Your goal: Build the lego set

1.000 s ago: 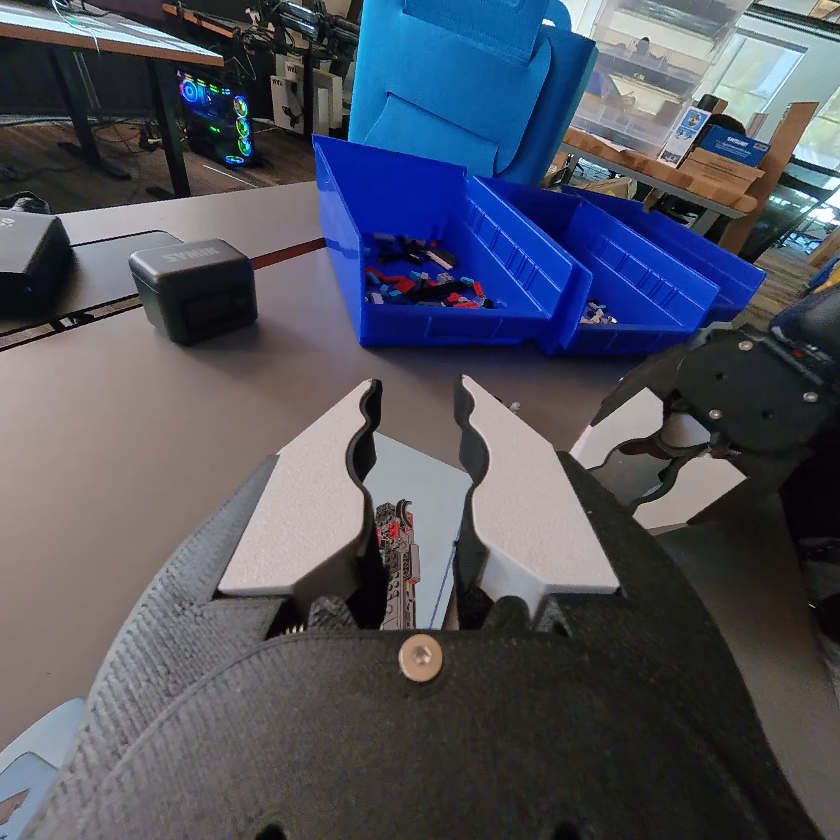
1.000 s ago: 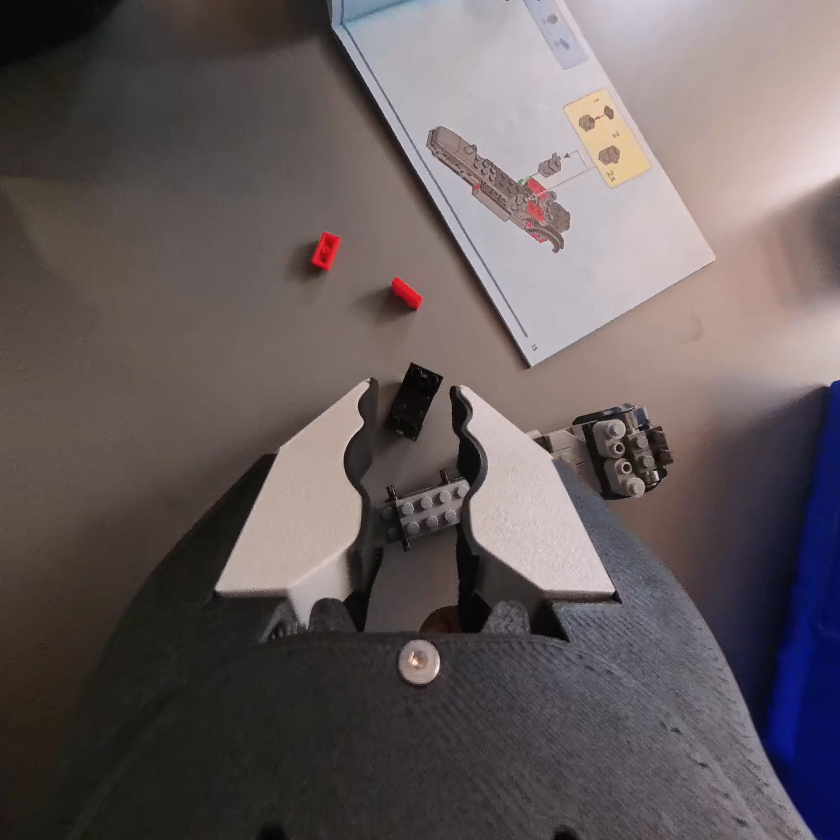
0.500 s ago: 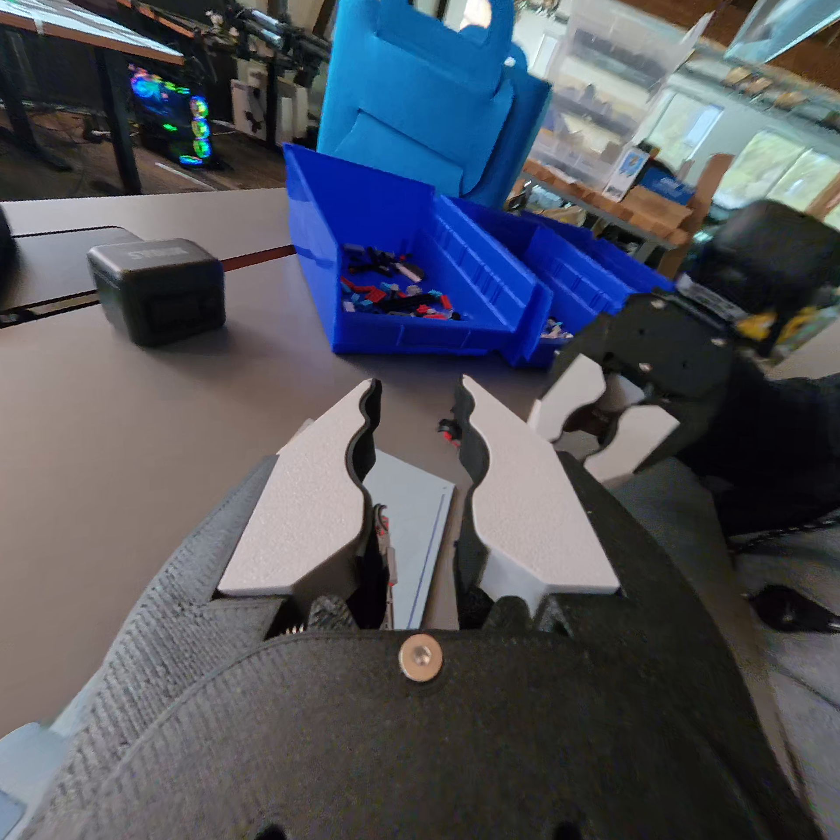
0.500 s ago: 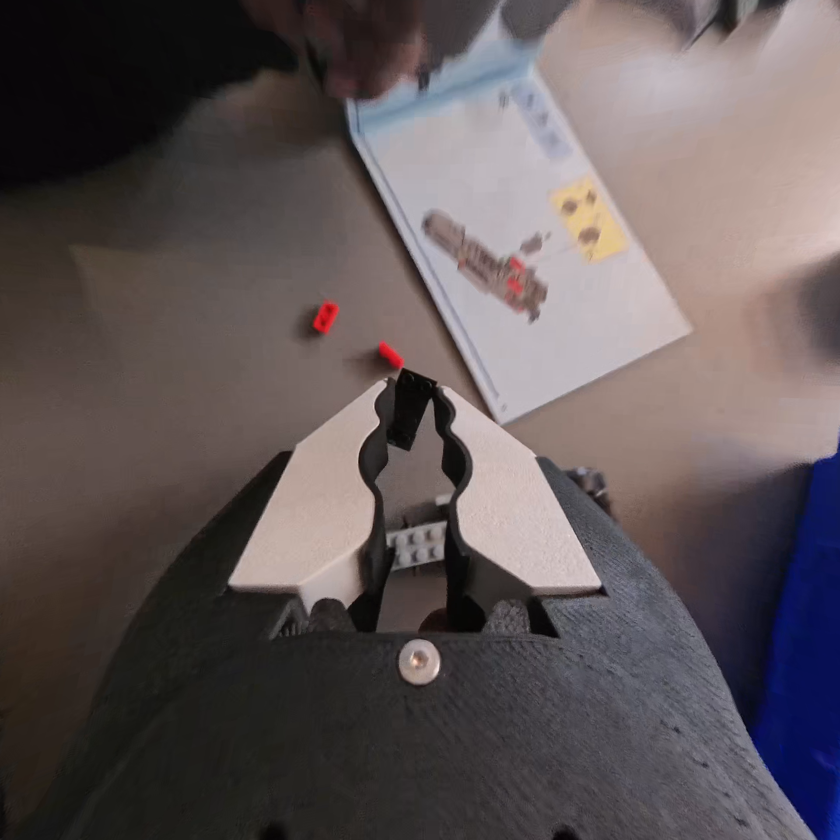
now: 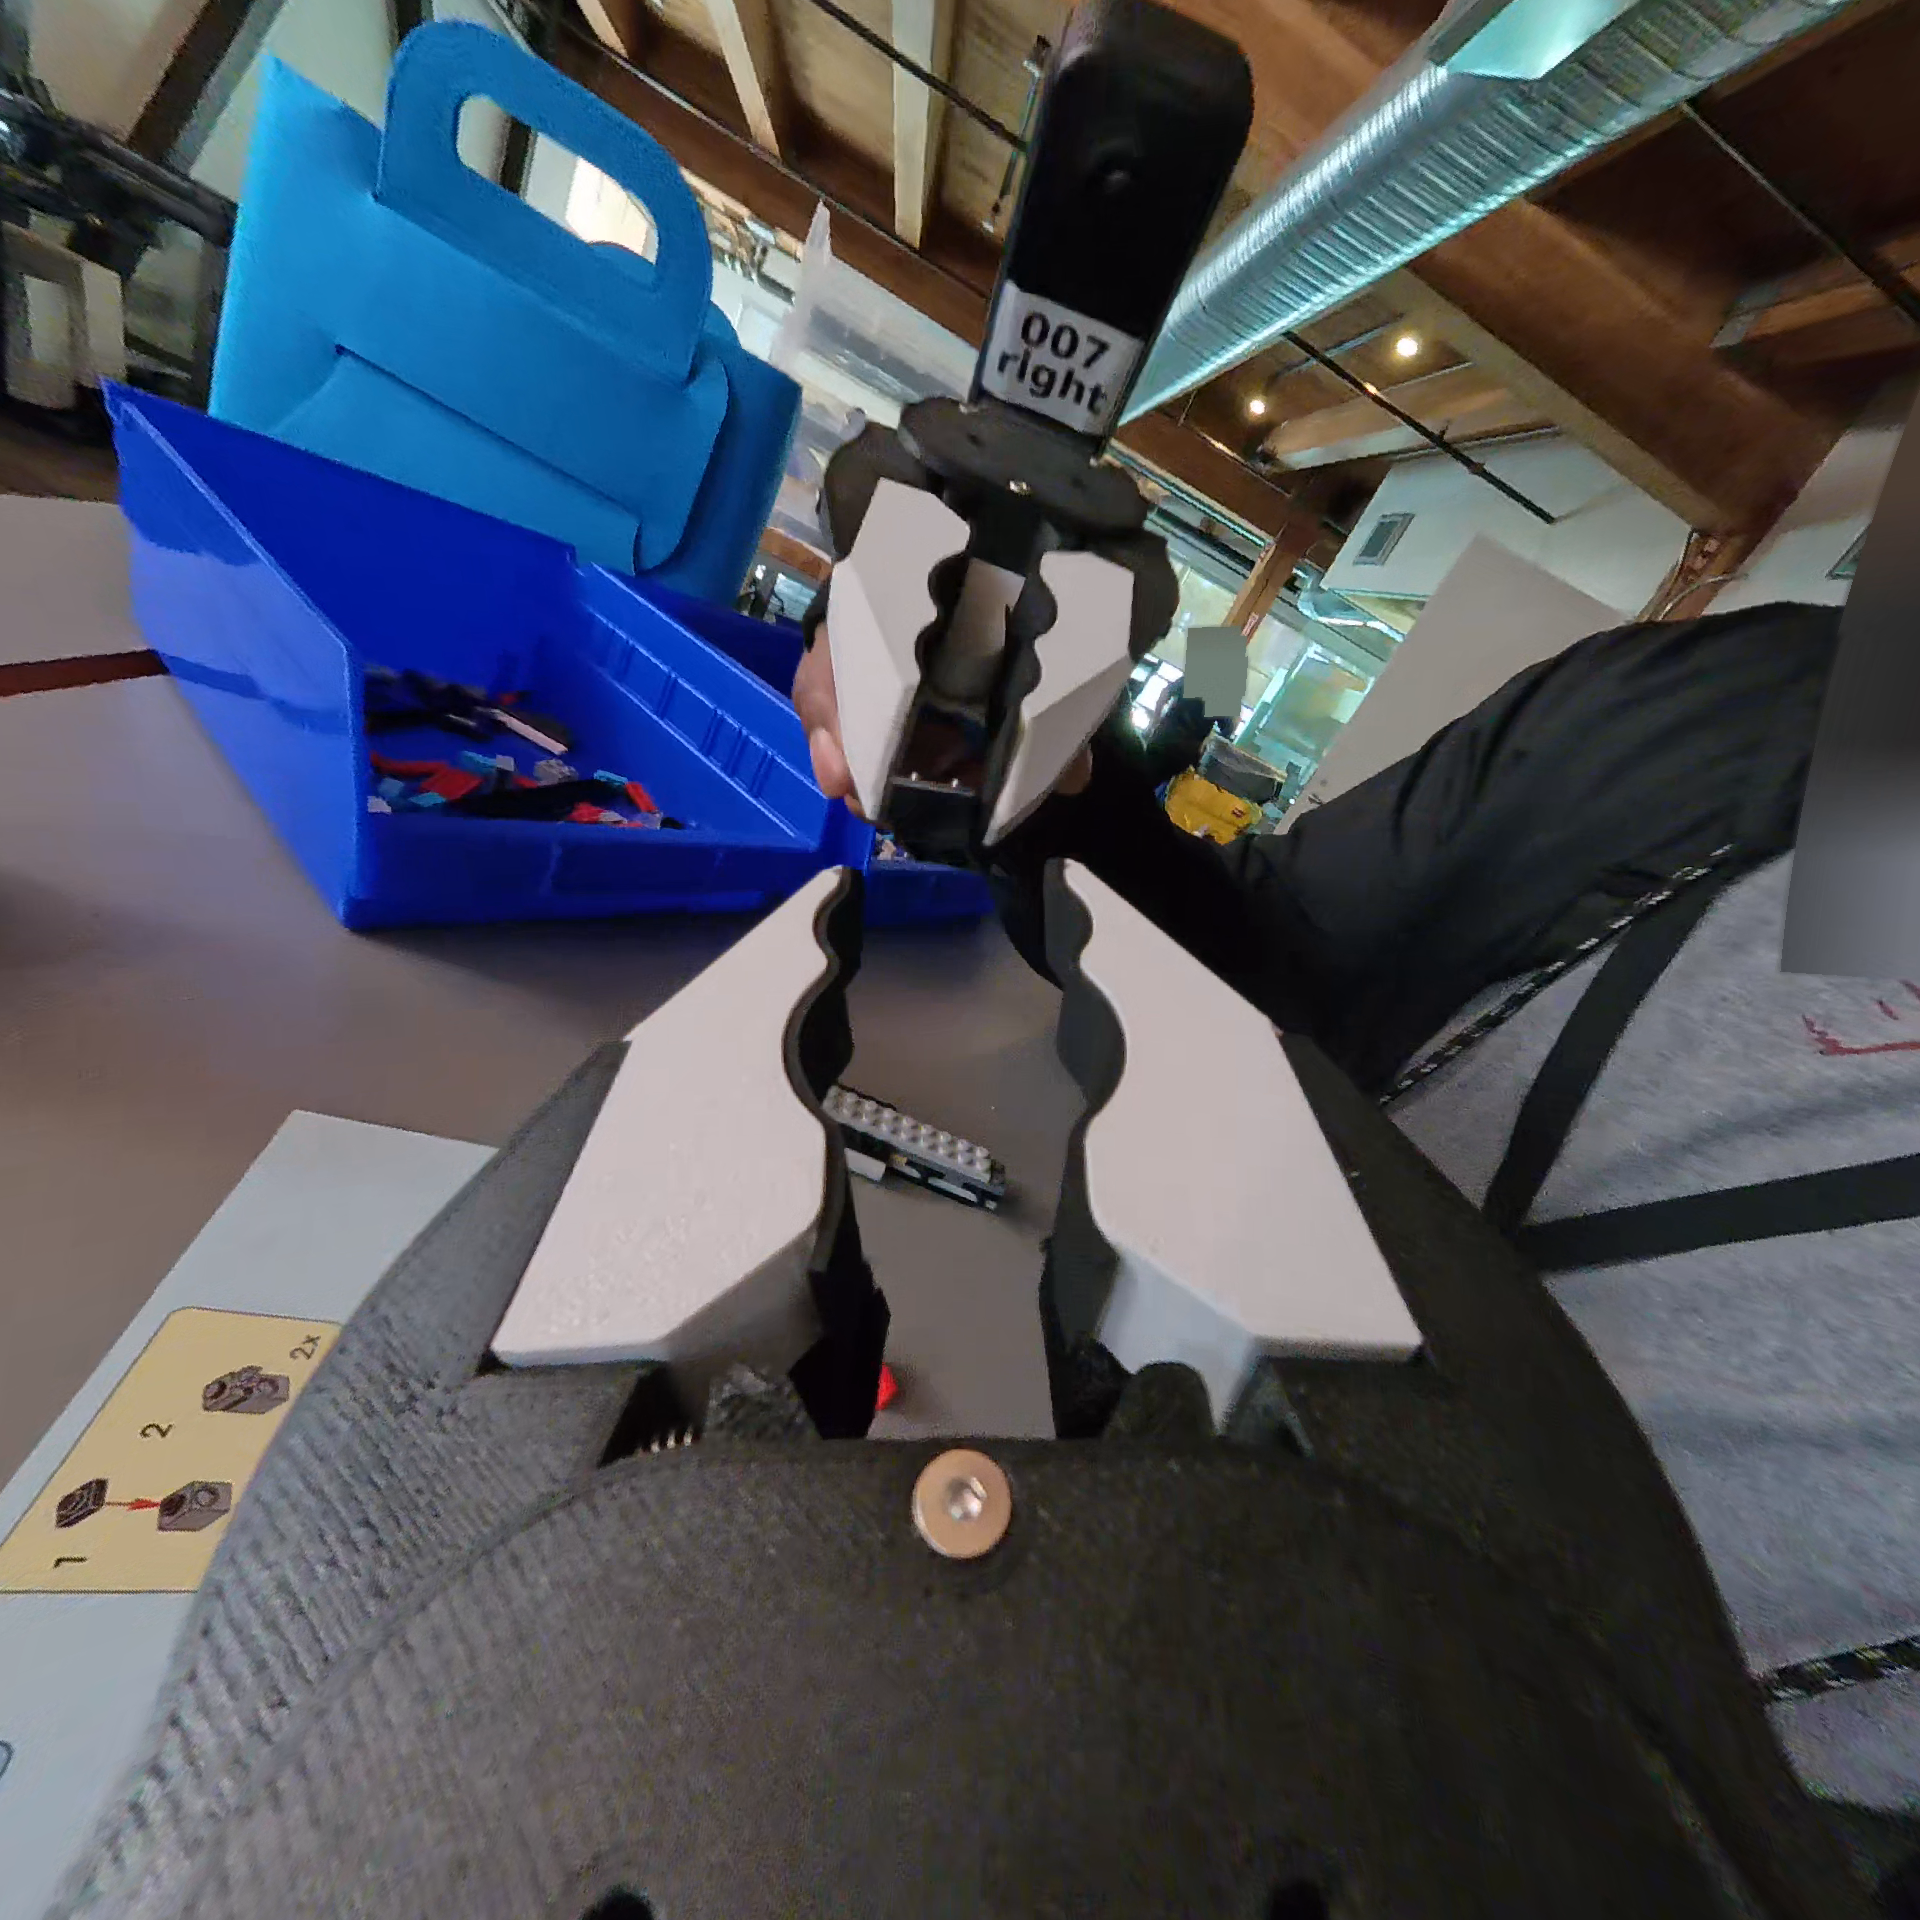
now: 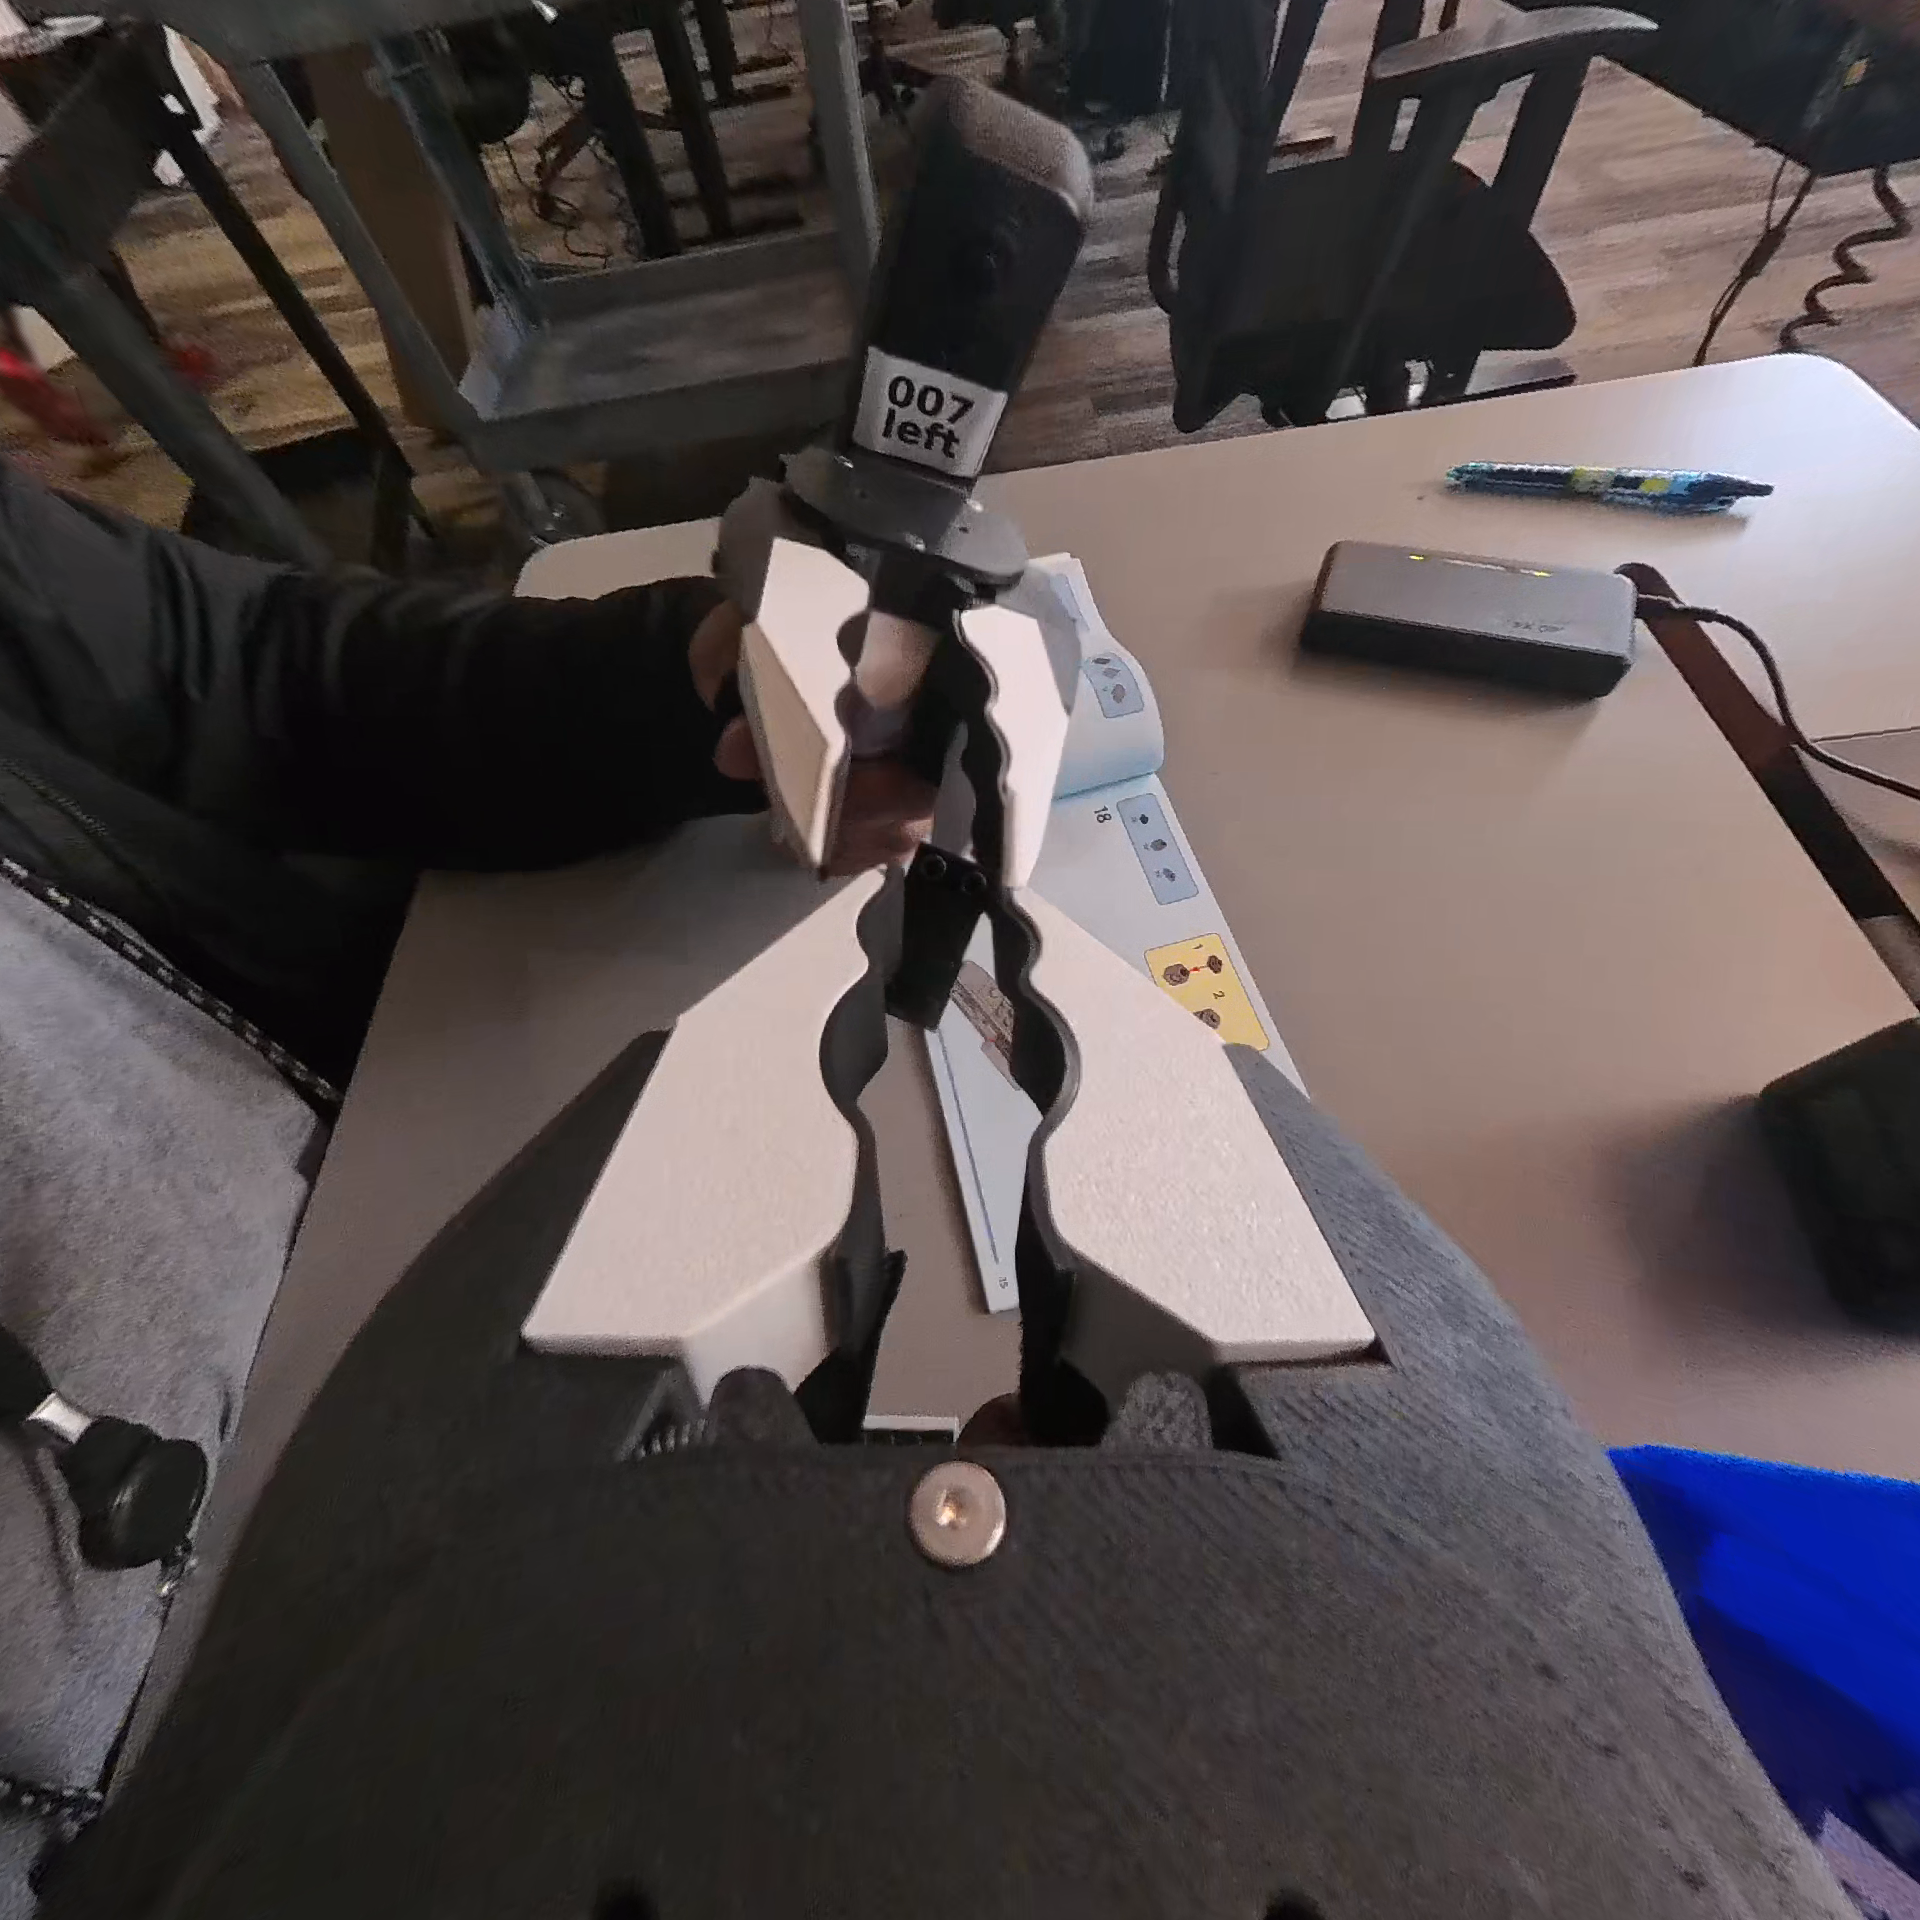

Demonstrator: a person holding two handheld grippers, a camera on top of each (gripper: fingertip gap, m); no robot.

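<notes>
Your right gripper (image 6: 940, 894) is clamped on a small black brick (image 6: 935, 940), pinched at its fingertips in the middle of the right wrist view, raised above the instruction booklet (image 6: 1164, 862). Your left gripper (image 5: 951, 894) stands well open and holds nothing; between its fingers, at centre frame of the left wrist view, a grey studded plate (image 5: 914, 1127) lies on the table (image 5: 208, 987). The blue bin (image 5: 499, 727) of loose pieces sits at the left of that frame.

Right gripper (image 6: 940, 894) closed on black brick (image 6: 935, 940) and lifted it off table (image 6: 1455, 935); a second ago it was open above it. Both grippers raised, now facing each other tip to tip. Left gripper (image 5: 951, 883) stays open, empty.
</notes>
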